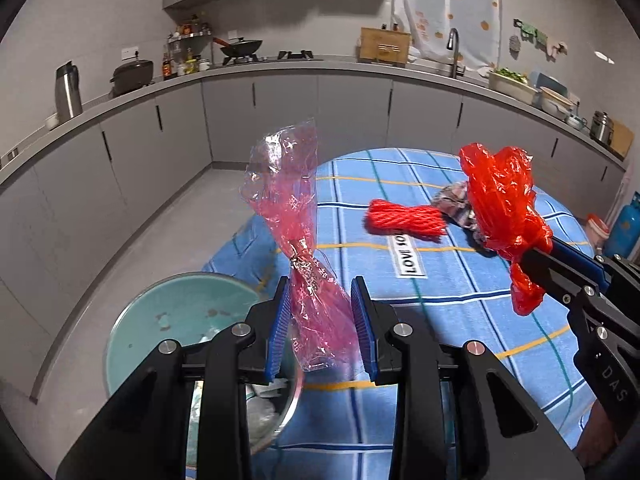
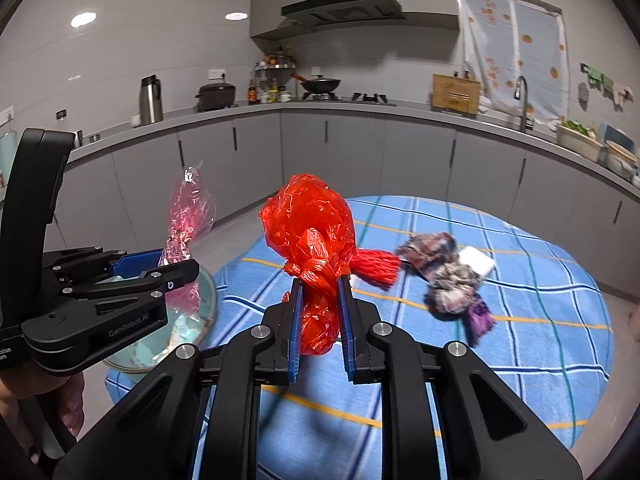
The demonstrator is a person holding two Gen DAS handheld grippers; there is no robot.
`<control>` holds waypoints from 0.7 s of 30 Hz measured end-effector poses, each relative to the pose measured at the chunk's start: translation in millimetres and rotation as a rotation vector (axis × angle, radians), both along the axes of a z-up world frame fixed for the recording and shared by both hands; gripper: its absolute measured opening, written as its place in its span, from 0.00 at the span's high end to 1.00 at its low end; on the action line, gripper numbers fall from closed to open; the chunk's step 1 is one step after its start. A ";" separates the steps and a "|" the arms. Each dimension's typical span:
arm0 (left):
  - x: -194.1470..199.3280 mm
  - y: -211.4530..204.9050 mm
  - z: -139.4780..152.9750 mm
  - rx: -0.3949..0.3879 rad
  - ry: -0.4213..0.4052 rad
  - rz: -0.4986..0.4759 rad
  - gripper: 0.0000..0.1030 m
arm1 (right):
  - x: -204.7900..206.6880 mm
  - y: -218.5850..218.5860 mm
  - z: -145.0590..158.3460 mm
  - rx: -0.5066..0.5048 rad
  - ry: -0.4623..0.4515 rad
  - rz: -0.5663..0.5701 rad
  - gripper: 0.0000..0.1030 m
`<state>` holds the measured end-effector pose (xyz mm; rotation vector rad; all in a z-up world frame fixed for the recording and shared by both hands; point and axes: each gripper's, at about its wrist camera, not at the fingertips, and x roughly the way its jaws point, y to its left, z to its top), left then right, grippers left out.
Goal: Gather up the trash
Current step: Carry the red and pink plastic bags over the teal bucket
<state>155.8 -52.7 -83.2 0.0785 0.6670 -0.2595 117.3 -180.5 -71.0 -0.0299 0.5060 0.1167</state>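
The left wrist view shows the inside of a pale green bin [image 1: 176, 320] with a metal rim, low and to the left of the left gripper [image 1: 320, 312], with a few scraps lying in it; in the right wrist view only part of that bin [image 2: 200, 312] shows, under the left gripper [image 2: 168, 264]. The left gripper is narrowed around a clear pink cellophane wrapper [image 1: 292, 220]; its blue pads flank the wrapper's lower half, though whether both pads press the film is hard to tell from its own camera. From the right wrist view the pink cellophane wrapper [image 2: 188, 216] stands up out of the closed-in jaws, so it is held. It is crinkled, printed with small pink marks and pinched at a twisted waist.

Further right, the right gripper [image 2: 318, 292] is clamped on a red plastic bag [image 2: 312, 232], knotted just above the pads, bulging above and hanging crumpled below. In the left wrist view the same red plastic bag [image 1: 500, 208] is seen side-on, lifted above the blue checked cloth [image 1: 460, 312] that covers the counter.

Beyond the right gripper, on the cloth, lie a red mesh net [image 1: 404, 220] and a crumpled patterned wrapper [image 2: 448, 276] (blurred). Only the right wrist view shows a white block [image 2: 476, 262] just behind that wrapper.
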 end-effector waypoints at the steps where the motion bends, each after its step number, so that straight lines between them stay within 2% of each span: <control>1: 0.1 3.5 -0.2 0.000 0.000 0.006 0.70 | 2.0 5.0 0.7 -0.001 0.000 0.012 0.83; 21: 2.4 84.8 -9.8 -0.001 0.013 0.177 0.69 | 24.9 81.6 -0.2 -0.014 0.017 0.194 0.83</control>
